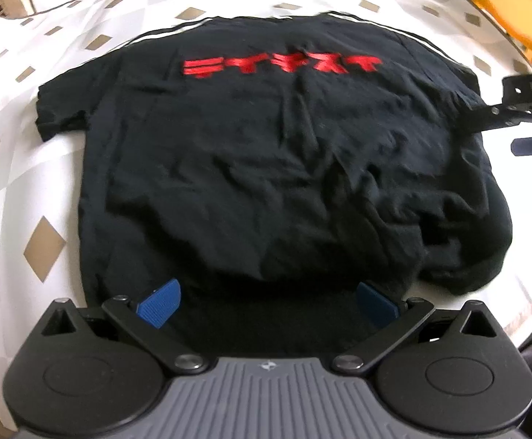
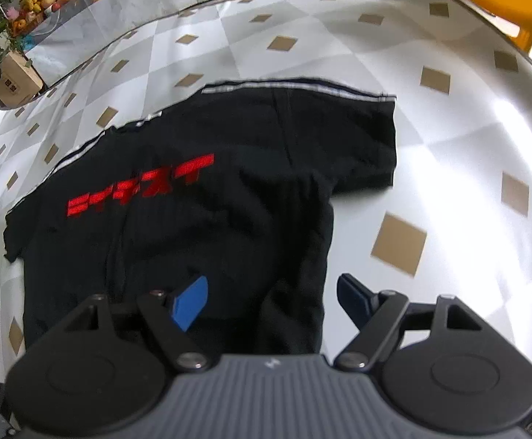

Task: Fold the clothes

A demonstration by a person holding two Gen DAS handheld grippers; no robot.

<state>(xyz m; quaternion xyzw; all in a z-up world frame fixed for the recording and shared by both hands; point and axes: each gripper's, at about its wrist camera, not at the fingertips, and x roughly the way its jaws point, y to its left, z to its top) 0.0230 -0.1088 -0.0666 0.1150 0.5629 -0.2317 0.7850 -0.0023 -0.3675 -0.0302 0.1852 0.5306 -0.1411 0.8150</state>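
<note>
Black T-shirt lies spread on the surface, red lettering facing up near the far end. White-striped trim along the far edge. One short sleeve sticks out flat to the left in the left wrist view; the other sleeve lies flat to the right in the right wrist view. Body cloth wrinkled. Near hem bunched and rumpled, worst at the corner toward the right claw's side.

Surface covered in white-grey cloth with tan diamond pattern. Yellow chair beyond the far edge; plants and fruit on a ledge further off.

Left claw: jaws wide apart, nothing between the blue pads, hanging over the near hem. Right claw: jaws also wide apart, empty, over the shirt's near right edge, one pad above cloth and the other above bare surface. Whether either pad touches fabric cannot be told.

Judgement: shirt laid out but no fold made yet; step in hand looks like spreading and squaring up. Next move probably calls for smoothing the bunched hem corner, then each claw taking an edge for the first fold.
</note>
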